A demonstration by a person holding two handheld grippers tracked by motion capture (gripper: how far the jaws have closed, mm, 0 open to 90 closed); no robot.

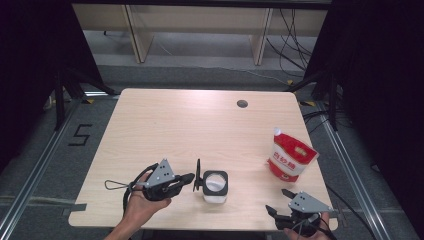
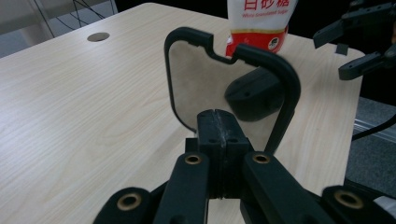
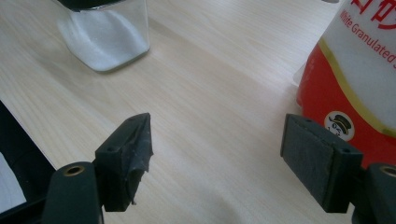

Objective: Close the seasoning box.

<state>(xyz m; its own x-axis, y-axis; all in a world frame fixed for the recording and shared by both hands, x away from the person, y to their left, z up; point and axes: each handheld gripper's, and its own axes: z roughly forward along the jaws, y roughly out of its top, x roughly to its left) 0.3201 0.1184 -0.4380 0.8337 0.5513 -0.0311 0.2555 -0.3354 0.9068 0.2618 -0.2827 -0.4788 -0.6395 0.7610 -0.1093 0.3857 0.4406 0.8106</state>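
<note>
Pale wooden table (image 1: 165, 125), grey floor (image 1: 45, 150), black curtains (image 1: 30, 50), perhaps shelving (image 1: 200, 22) behind

light wood counter (image 1: 165, 125) has a round cable hole (image 1: 242, 103) near the far edge, with pale shelving (image 1: 200, 30) behind it and tangled cables (image 1: 292, 45) on the floor.

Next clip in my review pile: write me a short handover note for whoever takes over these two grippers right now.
Left gripper: shut on the black-framed lid with a clear panel, held on edge just left of the jar, off its mouth.
Right gripper: open, holding nothing, near the table's front right edge, aimed toward the pouch.
Square clear glass jar with a black rim: upright at front centre of the light wooden table, uncovered, with white granules inside.
Red and white sugar pouch: standing at the right, untouched.
Done: lid is off.
Left, probably: pick up the pouch, pour into the jar, put the lid back.
</note>
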